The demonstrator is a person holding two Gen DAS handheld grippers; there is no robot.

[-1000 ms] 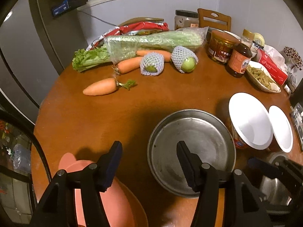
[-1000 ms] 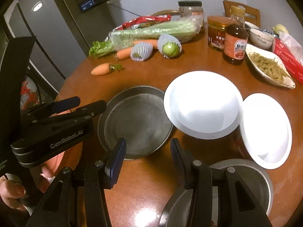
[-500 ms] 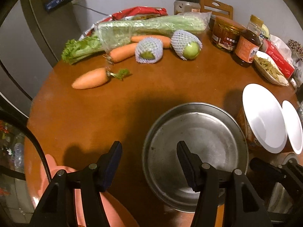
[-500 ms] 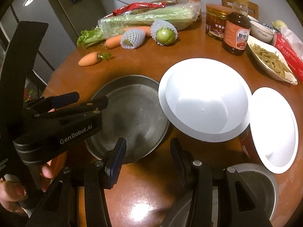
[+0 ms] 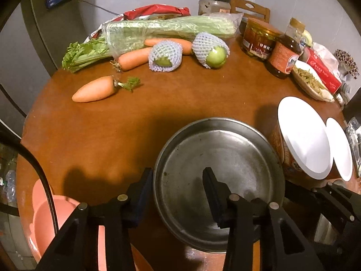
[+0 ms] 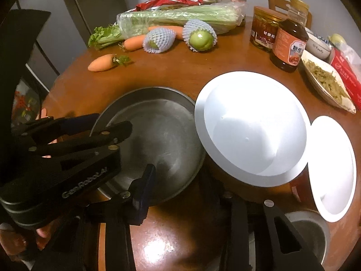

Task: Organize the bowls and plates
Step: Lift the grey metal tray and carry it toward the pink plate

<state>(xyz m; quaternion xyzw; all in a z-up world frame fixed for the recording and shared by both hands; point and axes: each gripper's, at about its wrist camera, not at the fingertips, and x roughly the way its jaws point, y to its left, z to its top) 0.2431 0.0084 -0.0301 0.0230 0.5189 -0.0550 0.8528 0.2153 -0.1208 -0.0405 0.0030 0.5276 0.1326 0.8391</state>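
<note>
- Table (image 5: 180, 103), round, brown wood.
- Celery (image 5: 167, 30), bagged, far edge.
- Three carrots: one (image 5: 94, 89) apart, nearer.
- Two green fruits (image 5: 215, 56) in foam netting.
- Sauce bottle (image 5: 284, 56) beside jar (image 5: 257, 39).
- Red tissue box (image 5: 322, 71).

Hovering with the right gripper (image 6: 185, 194) low over the brown worktop (image 6: 203, 74), holding its jaws wide apart and gripping nothing. Straddling the near-left rim of the round metal pan (image 6: 162, 135) with the left gripper (image 6: 108, 124), placing one jaw inside the pan and one outside. Showing a large white plate (image 6: 248, 124) tilting up just right of the pan, a smaller white plate (image 6: 331, 169) beside it, and a metal bowl (image 6: 311, 232) at the lower right. Showing a carrot (image 6: 101, 62) lying and a sauce bottle (image 6: 288, 45) standing farther back.
</note>
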